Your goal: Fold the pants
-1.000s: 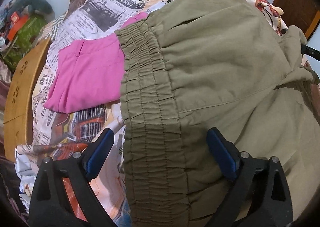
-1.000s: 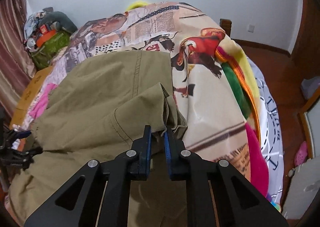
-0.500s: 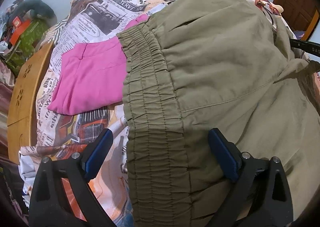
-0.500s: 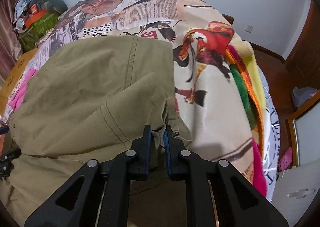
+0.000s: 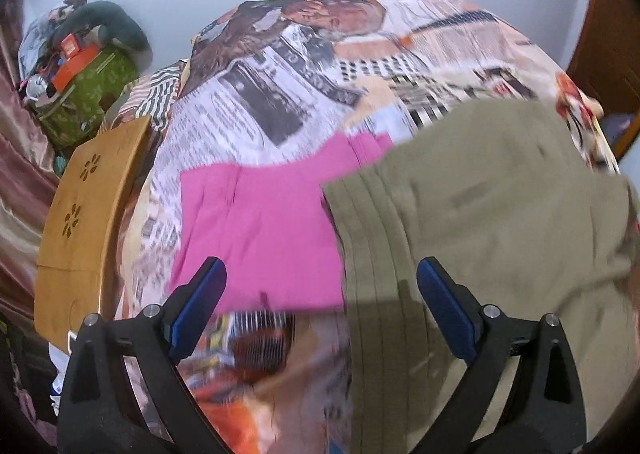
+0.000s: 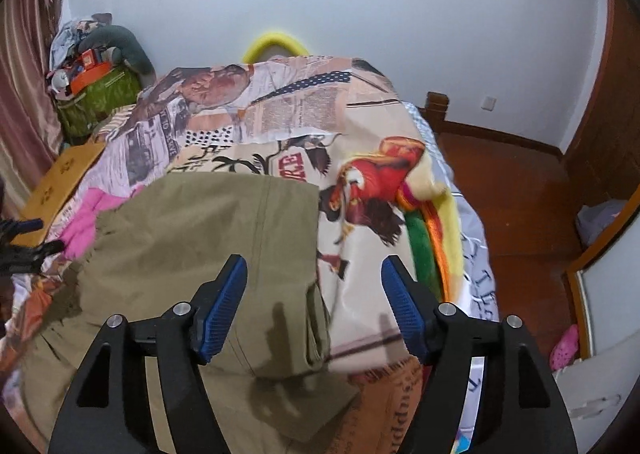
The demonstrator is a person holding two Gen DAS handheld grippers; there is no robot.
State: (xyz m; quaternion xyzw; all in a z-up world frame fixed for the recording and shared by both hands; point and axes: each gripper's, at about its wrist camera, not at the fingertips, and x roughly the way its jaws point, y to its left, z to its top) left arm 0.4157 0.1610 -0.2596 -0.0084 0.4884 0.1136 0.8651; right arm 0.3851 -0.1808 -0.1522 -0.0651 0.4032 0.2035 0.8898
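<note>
On the bed (image 6: 360, 214), over its newspaper-print cover, the olive pants (image 6: 208, 238) lay folded beside a pink garment (image 5: 260, 222). The right gripper (image 6: 314, 302) hung above them, its jaws opening with nothing pressed between. The left gripper (image 5: 320, 294) stood with jaws wide apart, holding nothing.

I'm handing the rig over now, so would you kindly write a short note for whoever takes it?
Left gripper: open, holding nothing, above the waistband edge of the olive pants.
Right gripper: jaws opening, nothing between them; the pants' folded edge lies below on the bed.
Pink garment: folded, beside the pants, partly under the waistband.
Done: a fold laid on the pants, both grippers free.
Left: check the fold, likely fold again and neaten.
</note>
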